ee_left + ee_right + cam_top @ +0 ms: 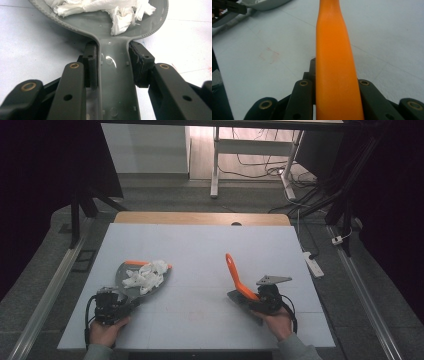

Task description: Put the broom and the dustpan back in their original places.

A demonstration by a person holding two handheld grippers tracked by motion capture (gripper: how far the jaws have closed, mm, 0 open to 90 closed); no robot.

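Observation:
A grey dustpan (131,276) with an orange lip lies flat on the white table at the left, and crumpled white paper (147,274) is heaped in it. My left gripper (129,304) is shut on the dustpan's handle (116,82), its pads pressed against both sides just behind the pan (100,23) and the paper (112,10). At the right, my right gripper (249,299) is shut on the lower end of an orange handle (234,272) that slants up and away over the table. A small dark grey part sits at its base. The orange handle (334,62) runs up between my jaws.
The white tabletop (200,245) ends in a wooden strip (200,218) at the far side. A faint red mark (270,55) shows on the table between the hands. A power strip (313,264) and cables lie on the floor at the right.

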